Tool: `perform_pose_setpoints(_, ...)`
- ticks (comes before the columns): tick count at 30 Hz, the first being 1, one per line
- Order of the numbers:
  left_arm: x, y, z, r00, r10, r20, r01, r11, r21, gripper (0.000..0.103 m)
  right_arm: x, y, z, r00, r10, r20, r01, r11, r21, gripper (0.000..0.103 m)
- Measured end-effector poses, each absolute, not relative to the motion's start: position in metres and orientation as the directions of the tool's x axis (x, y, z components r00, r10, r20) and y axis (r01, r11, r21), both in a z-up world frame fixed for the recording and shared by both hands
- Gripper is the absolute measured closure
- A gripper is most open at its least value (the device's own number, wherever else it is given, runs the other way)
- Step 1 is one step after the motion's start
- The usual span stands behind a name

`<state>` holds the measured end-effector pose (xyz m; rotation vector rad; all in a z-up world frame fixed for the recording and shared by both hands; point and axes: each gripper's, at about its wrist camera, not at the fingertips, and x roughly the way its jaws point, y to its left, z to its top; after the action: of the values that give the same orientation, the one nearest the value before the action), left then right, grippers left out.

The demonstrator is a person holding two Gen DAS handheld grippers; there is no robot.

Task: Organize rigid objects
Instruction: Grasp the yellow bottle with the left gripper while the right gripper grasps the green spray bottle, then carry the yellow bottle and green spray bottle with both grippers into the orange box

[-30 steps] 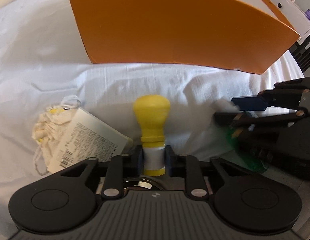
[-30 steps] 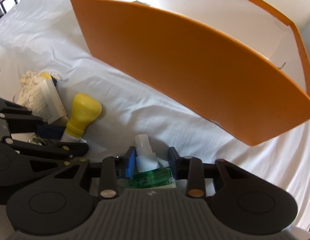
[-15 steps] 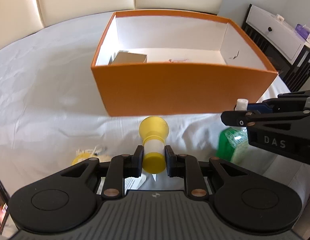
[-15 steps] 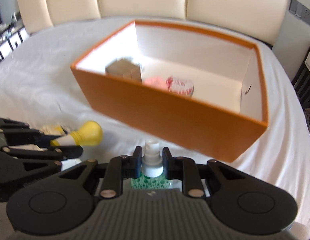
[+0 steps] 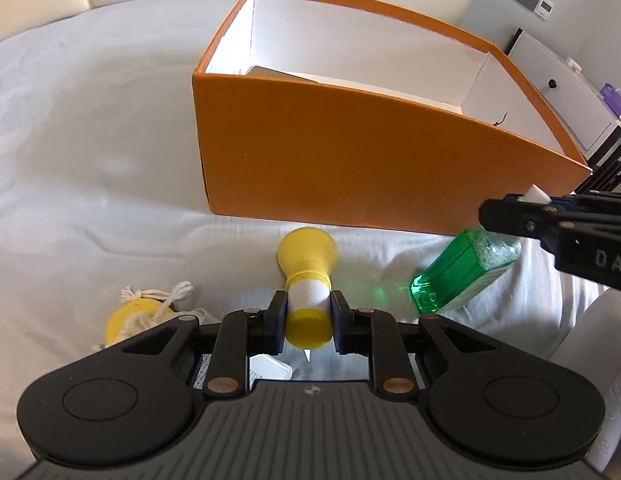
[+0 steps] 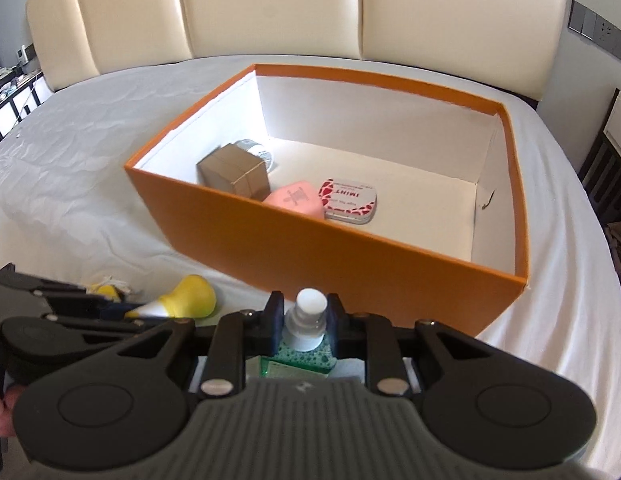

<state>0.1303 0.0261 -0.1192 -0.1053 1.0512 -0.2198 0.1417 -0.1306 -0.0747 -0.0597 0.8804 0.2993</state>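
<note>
Gripping by narrow necks seems right: the left gripper (image 5: 307, 312) is clamped on a light, stiff yellow bulb-headed plastic bottle (image 5: 308, 258), the right gripper (image 6: 303, 317) on a heavier, slick green liquid-filled bottle (image 5: 462, 270), both lifted before the orange cardboard box (image 6: 350, 256).
</note>
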Motion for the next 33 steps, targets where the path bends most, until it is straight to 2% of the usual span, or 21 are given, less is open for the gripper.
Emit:
perform_pose_setpoints(6, 0.132, 0.024, -0.122, 0.481, -0.225, -0.847, 0.126, 0.974, -0.188, 0.079, 0.150, -0.126, -0.080, 0.610, 0.240, -0.755, -0.287, 0.955, 0.071, 0.080)
perform_pose_setpoints(17, 0.124, 0.018, -0.075, 0.547, -0.216, -0.808, 0.194, 0.972, -0.129, 0.079, 0.149, -0.133, -0.064, 0.636, 0.252, -0.729, -0.291, 0.954, 0.076, 0.083)
perform_pose_setpoints(24, 0.117, 0.018, -0.027, 0.584, -0.242, -0.775, 0.238, 0.964, -0.121, 0.079, 0.147, -0.142, -0.029, 0.642, 0.331, -0.691, -0.335, 0.932, 0.135, 0.083)
perform_pose_setpoints(33, 0.139, 0.011, 0.018, 0.653, -0.251, -0.715, 0.255, 0.961, -0.106, 0.079, 0.150, -0.146, 0.027, 0.713, 0.395, -0.579, -0.380, 0.912, 0.154, 0.083)
